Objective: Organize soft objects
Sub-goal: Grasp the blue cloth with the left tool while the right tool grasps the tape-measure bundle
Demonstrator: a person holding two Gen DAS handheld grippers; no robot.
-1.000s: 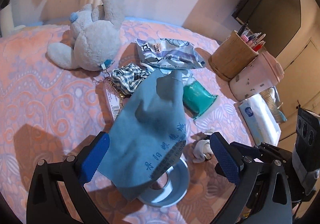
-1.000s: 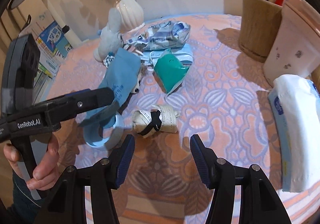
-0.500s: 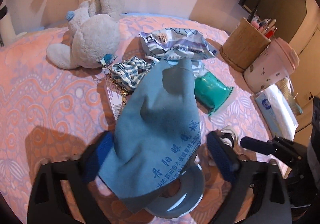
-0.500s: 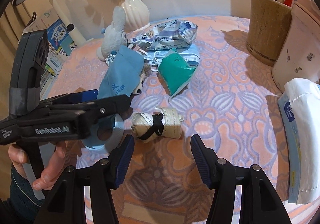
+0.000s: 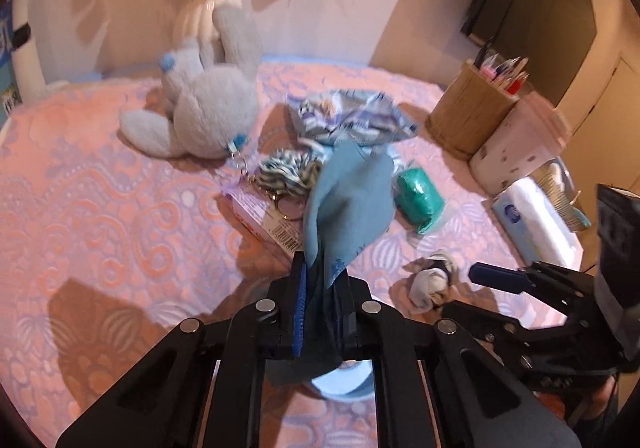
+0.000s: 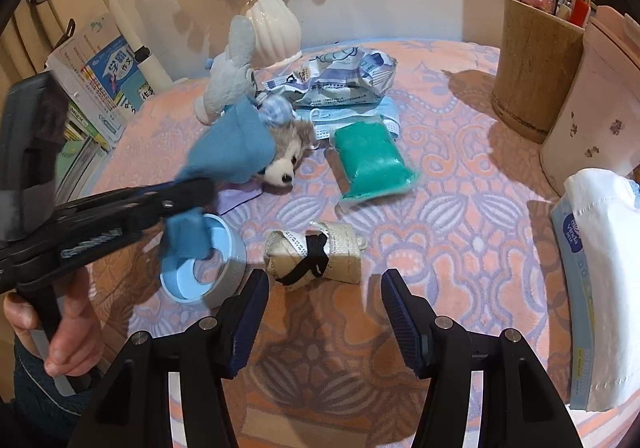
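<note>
We've got the left gripper (image 5: pixel 320 288) clamped on the blue cloth (image 5: pixel 348 199), hanging above the tape roll (image 6: pixel 200 268). Right gripper (image 6: pixel 324 288) is open w/ nothing between the jaws, just above the rolled beige socks (image 6: pixel 316 252) on the pink tablecloth (image 6: pixel 460 248).

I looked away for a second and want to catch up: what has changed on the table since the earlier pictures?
The left gripper has shut on the blue cloth, which lay loose between its open jaws over the tape roll; the cloth is now bunched and lifted. The right gripper stays open, empty, before the beige fabric roll. Grey plush rabbit and green pack lie as before.
</note>
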